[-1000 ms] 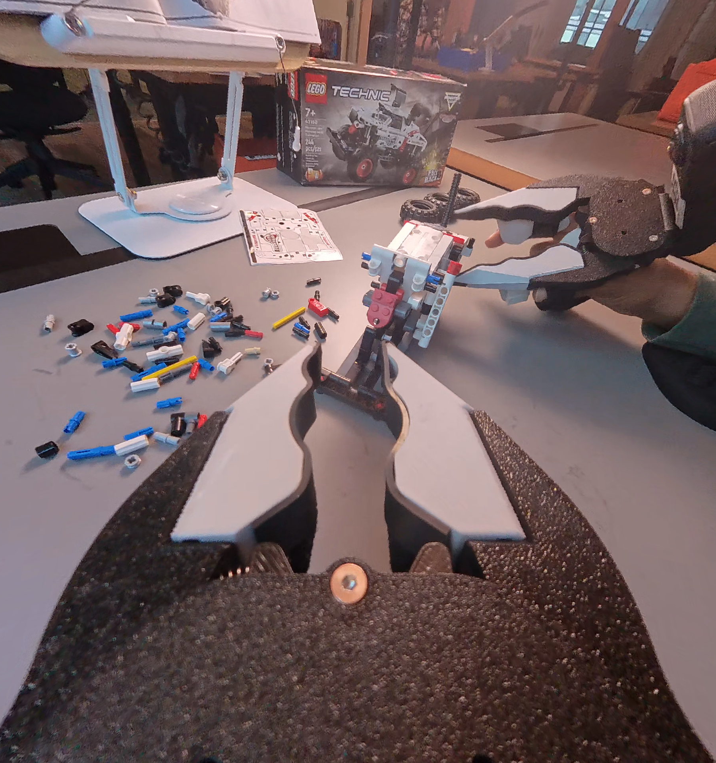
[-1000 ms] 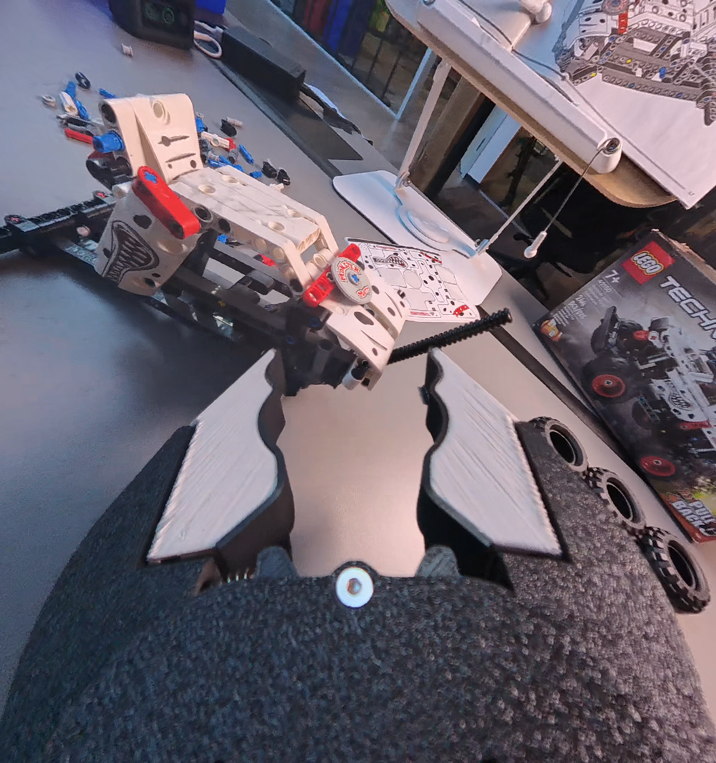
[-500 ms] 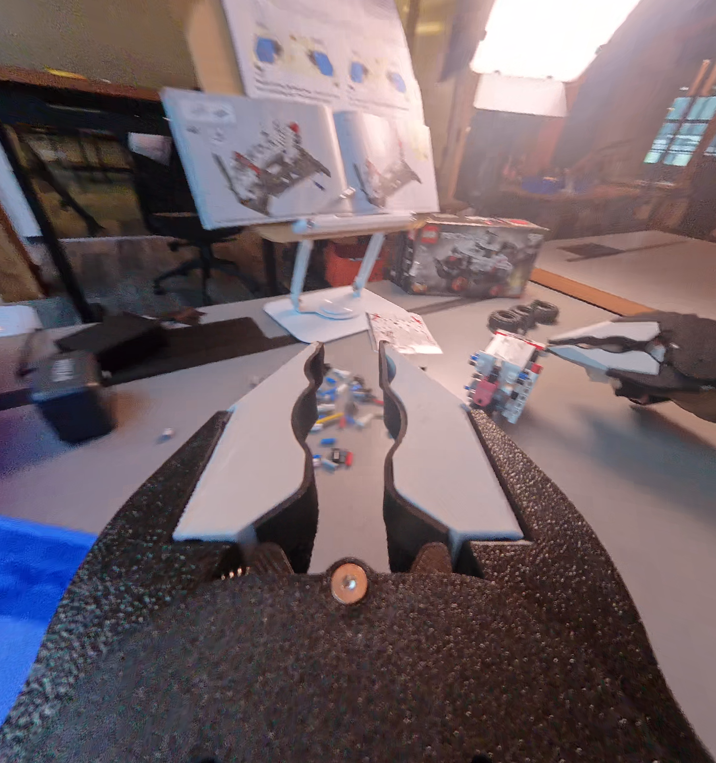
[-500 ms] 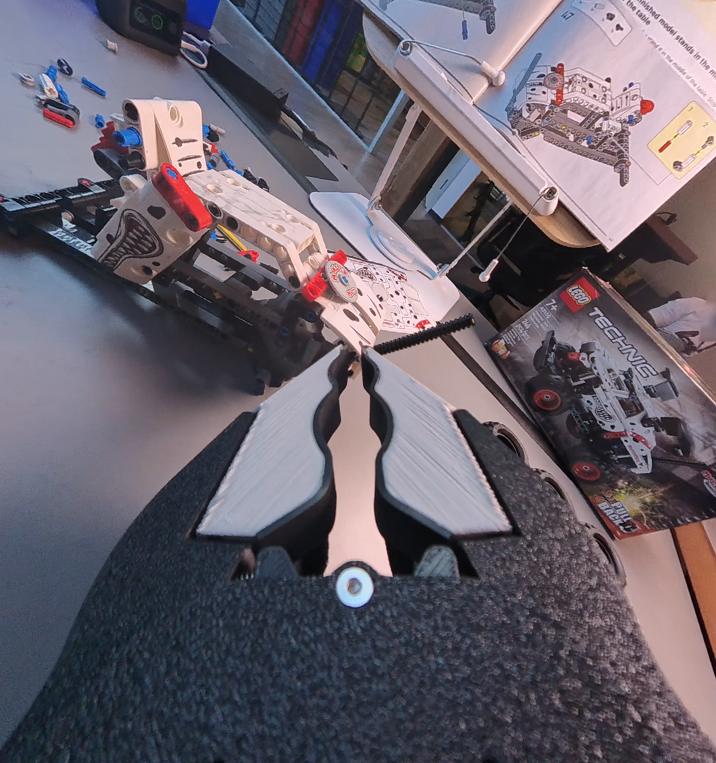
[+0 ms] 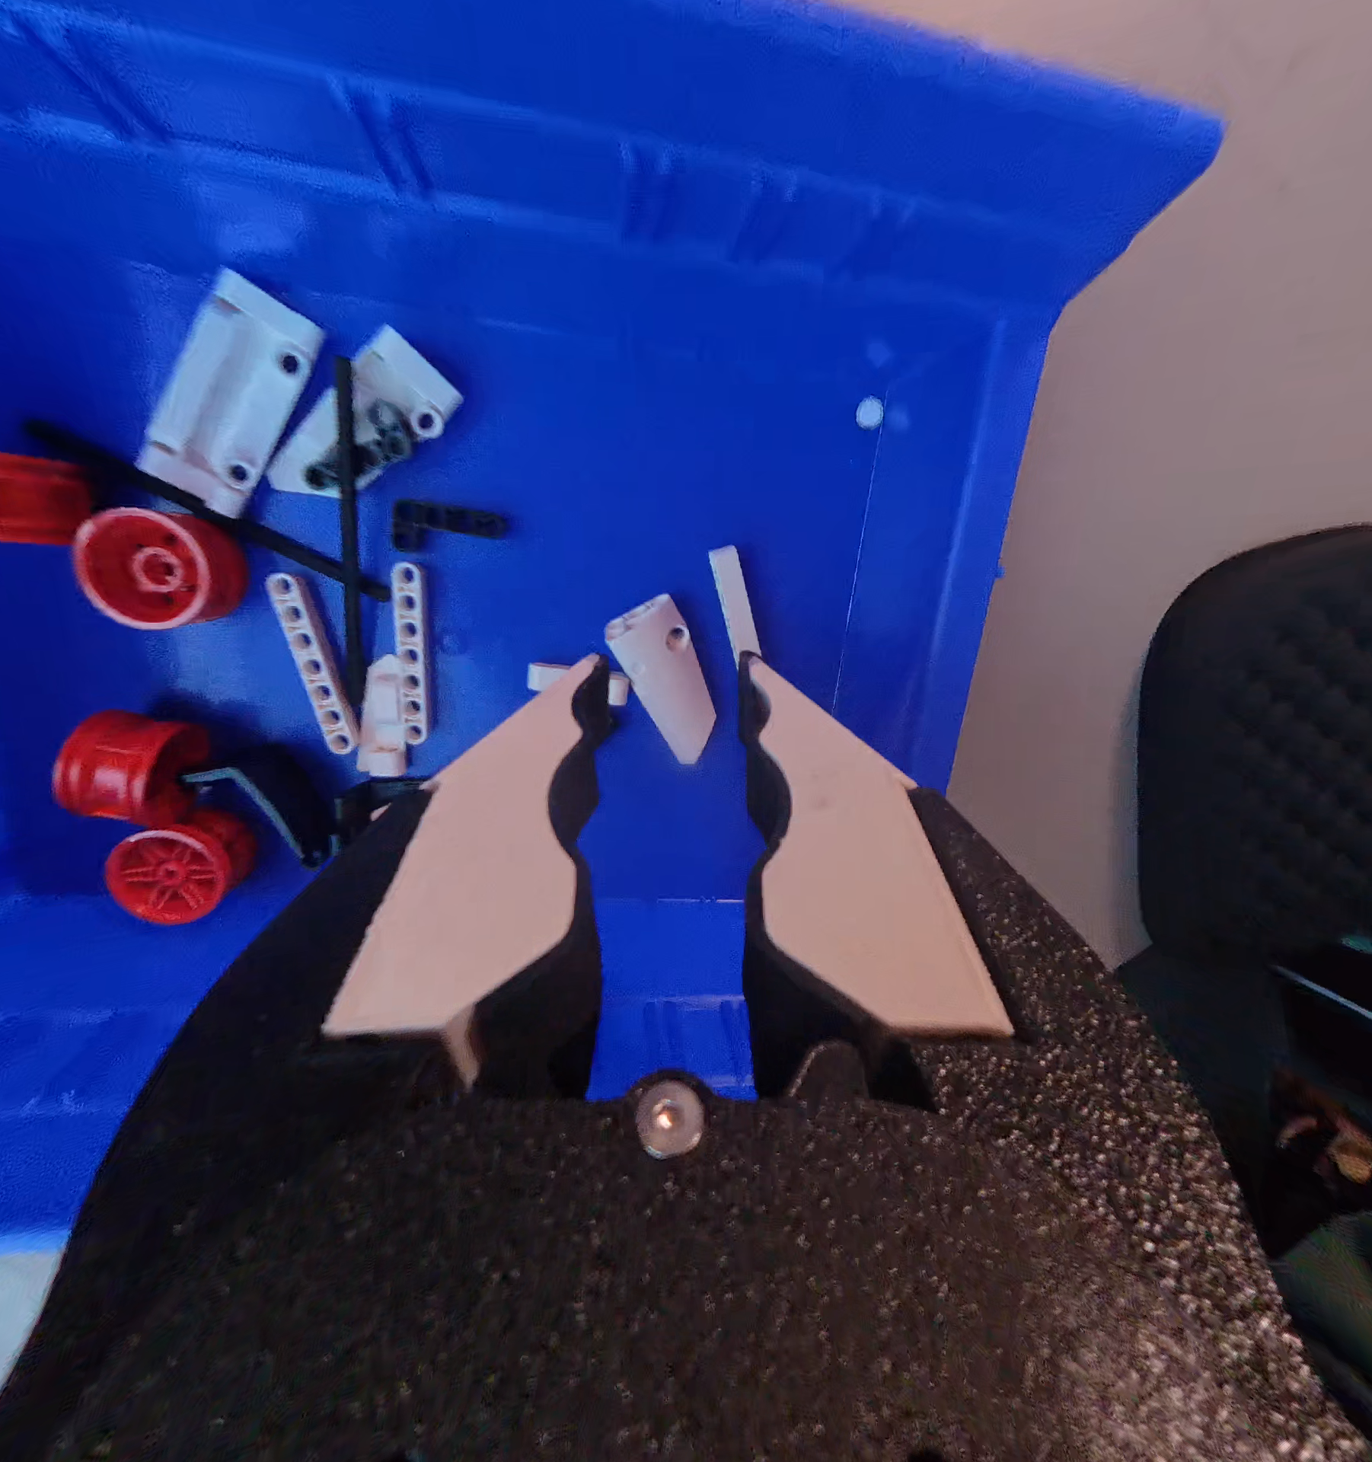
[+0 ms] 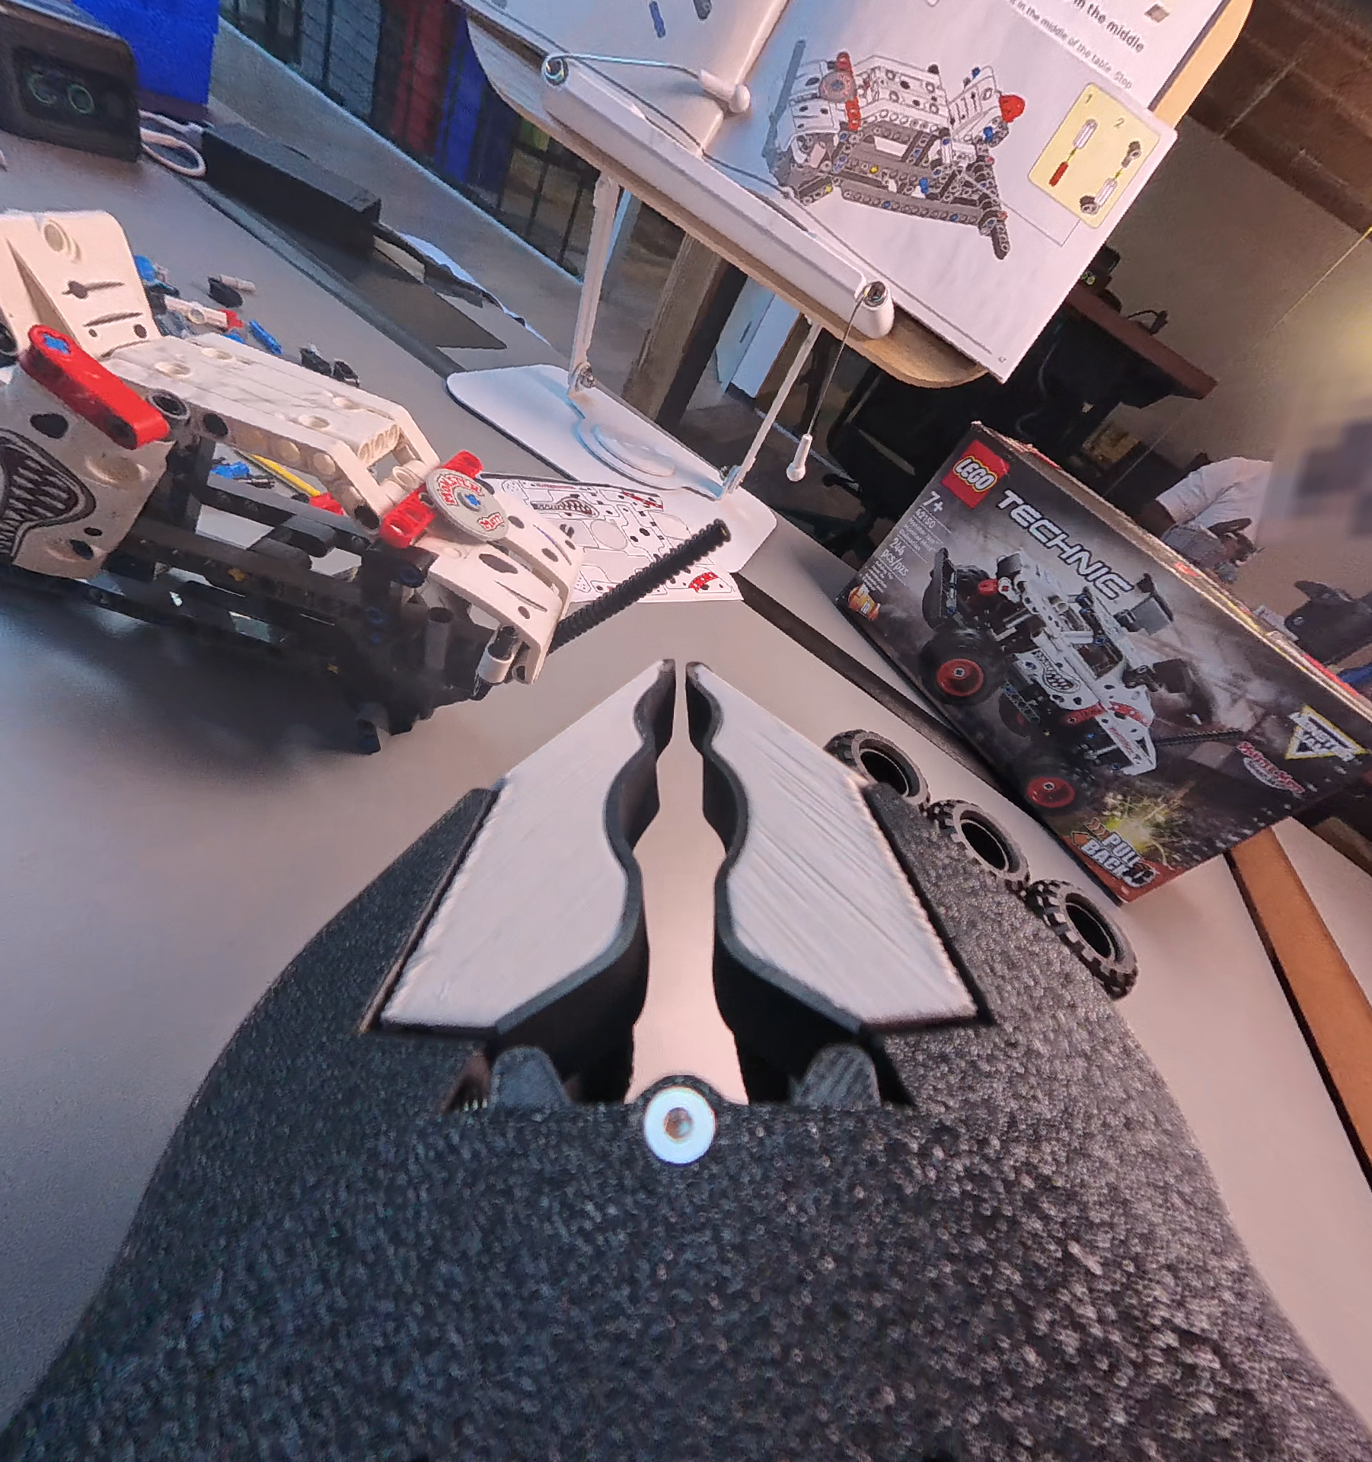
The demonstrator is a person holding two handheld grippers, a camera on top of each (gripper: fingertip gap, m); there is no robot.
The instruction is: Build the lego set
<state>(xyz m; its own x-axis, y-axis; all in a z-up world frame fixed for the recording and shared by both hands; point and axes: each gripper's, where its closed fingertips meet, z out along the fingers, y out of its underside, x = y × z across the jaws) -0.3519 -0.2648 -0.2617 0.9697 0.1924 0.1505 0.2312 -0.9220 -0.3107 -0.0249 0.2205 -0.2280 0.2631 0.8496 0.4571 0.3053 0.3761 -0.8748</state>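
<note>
In the left wrist view my left gripper is open and empty over a blue bin. A white pointed panel piece lies on the bin floor just beyond the gap between the fingertips. The bin also holds red wheel hubs, white beams, white panels and black axles. In the right wrist view my right gripper is shut and empty, just right of the half-built white and black truck model on the grey table.
Three black tyres lie right of my right gripper. The set's box stands behind them. A white stand holds the instruction booklet. A sticker sheet and several small loose parts lie behind the model. A black chair stands beside the bin. The gap from one gripper's tips to the other's is roughly 60 cm.
My left gripper has let go of the model, swung away from the table and now points down into the blue bin, its jaws wider. My right gripper has shut and drawn back from the model.
</note>
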